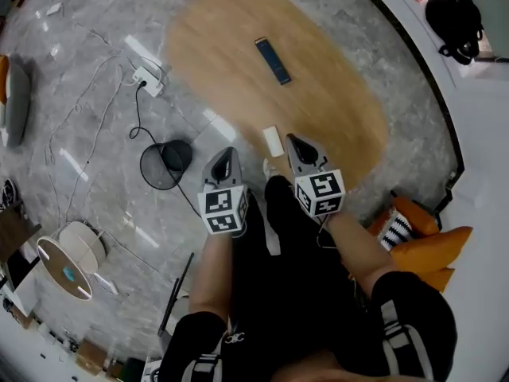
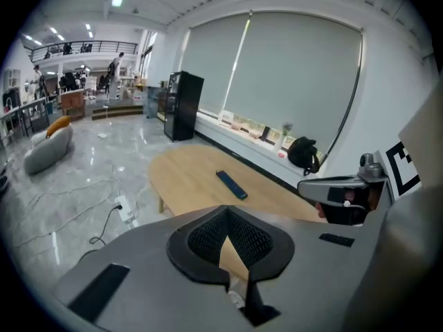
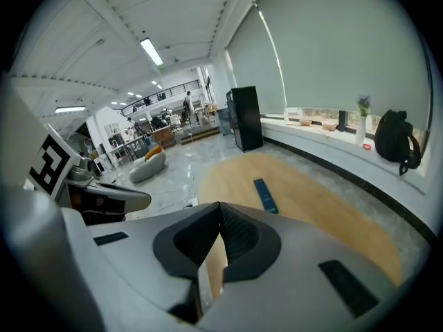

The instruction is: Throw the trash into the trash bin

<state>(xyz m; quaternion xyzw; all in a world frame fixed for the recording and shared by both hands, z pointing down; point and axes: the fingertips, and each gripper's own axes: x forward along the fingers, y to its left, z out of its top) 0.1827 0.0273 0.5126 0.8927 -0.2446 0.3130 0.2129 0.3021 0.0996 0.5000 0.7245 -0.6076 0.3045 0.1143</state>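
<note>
Hovering by the near edge of the smooth, oval wooden bench [image 1: 223, 46], the left gripper [image 1: 228, 154] and right gripper [image 1: 295, 143] each have ribbed black jaws pressed together on nothing. A small white rectangular scrap [image 1: 273, 140] lies at that edge. A flat dark slab [image 1: 273, 60] rests mid-bench. The round black mesh bin [image 1: 163, 165] stands on glossy grey marble floor [image 1: 79, 94] beside the bench's near end.

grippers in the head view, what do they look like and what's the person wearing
Both the left gripper and right gripper are grey, tapering shells, each topped by a white cube with black square markers. Their jaws carry black ribbed pads. The person wears black sleeves with white stripes.
</note>
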